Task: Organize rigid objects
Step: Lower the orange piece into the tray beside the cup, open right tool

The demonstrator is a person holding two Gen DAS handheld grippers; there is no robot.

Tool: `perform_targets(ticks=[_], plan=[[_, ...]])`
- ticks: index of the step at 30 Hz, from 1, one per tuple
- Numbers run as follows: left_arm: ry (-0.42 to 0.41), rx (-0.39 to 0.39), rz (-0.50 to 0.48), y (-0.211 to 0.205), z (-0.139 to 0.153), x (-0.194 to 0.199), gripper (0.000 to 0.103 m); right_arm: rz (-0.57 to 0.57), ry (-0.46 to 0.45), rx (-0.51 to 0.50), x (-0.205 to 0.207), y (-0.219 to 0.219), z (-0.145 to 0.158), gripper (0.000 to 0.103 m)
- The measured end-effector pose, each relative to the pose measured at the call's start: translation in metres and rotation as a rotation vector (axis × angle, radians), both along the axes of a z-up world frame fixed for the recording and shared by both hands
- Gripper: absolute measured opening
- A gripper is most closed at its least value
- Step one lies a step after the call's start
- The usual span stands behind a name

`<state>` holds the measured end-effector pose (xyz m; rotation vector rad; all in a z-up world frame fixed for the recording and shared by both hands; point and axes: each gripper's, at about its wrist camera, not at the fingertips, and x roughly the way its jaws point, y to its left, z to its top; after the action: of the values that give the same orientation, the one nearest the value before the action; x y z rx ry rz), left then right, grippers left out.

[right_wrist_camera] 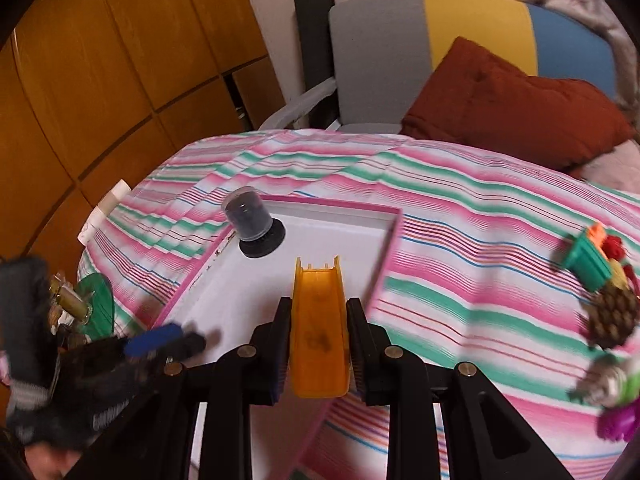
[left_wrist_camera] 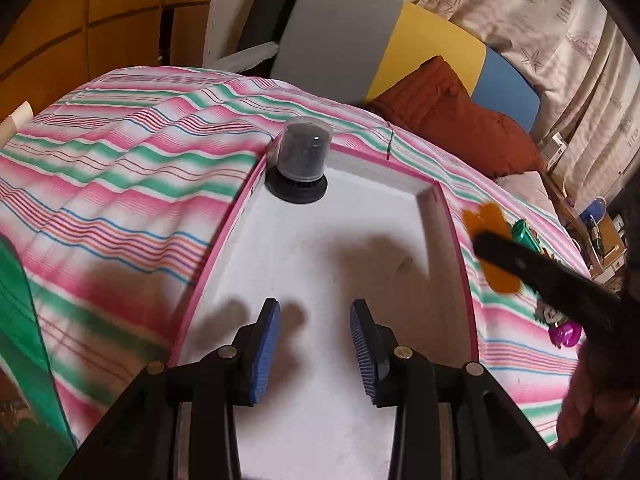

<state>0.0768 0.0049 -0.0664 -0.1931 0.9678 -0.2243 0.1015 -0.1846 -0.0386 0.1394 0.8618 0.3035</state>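
A white tray with a pink rim lies on a striped cloth. A clear-domed jar on a black base stands in its far left corner. My left gripper is open and empty over the tray's near part; it shows blurred in the right wrist view. My right gripper is shut on an orange plastic chute and holds it over the tray's near right side. In the left wrist view the chute shows just right of the tray rim.
Small toys lie on the cloth to the right: a green pot, a pine cone and a magenta piece. A green disc lies left of the tray. A red cushion and a chair stand behind.
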Motion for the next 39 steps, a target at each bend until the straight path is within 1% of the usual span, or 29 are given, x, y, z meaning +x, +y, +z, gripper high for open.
perform_targets(ticks=[9, 12, 16, 20, 23, 26, 28, 29, 34, 39], plan=[[-0.020, 0.036, -0.006, 0.009, 0.002, -0.015, 0.036, 0.047, 0.063, -0.083, 0.045, 0.039, -0.017, 0.027], [-0.026, 0.066, -0.006, 0.011, 0.002, -0.018, 0.036, 0.055, 0.073, -0.127, 0.059, 0.049, -0.023, 0.027], [-0.024, 0.061, -0.002, 0.017, 0.002, -0.022, 0.036, 0.050, 0.084, -0.172, 0.078, 0.057, -0.030, 0.027], [-0.028, 0.061, 0.011, 0.024, 0.003, -0.023, 0.036, 0.023, 0.079, -0.177, 0.093, 0.058, -0.032, 0.027], [-0.026, 0.052, 0.021, 0.027, 0.003, -0.023, 0.036, -0.011, 0.074, -0.162, 0.101, 0.057, -0.033, 0.027], [-0.019, 0.051, 0.027, 0.029, 0.002, -0.022, 0.036, -0.027, 0.077, -0.127, 0.105, 0.054, -0.034, 0.027], [-0.019, 0.048, 0.028, 0.029, 0.002, -0.022, 0.036, -0.031, 0.077, -0.109, 0.103, 0.052, -0.034, 0.036], [-0.019, 0.048, 0.028, 0.028, 0.002, -0.022, 0.036, -0.031, 0.071, -0.101, 0.100, 0.050, -0.033, 0.037], [-0.021, 0.050, 0.022, 0.024, 0.002, -0.023, 0.036, -0.021, 0.046, -0.087, 0.083, 0.043, -0.026, 0.038], [-0.019, 0.042, 0.008, 0.018, 0.001, -0.025, 0.036, -0.009, 0.015, -0.103, 0.061, 0.038, -0.017, 0.038]])
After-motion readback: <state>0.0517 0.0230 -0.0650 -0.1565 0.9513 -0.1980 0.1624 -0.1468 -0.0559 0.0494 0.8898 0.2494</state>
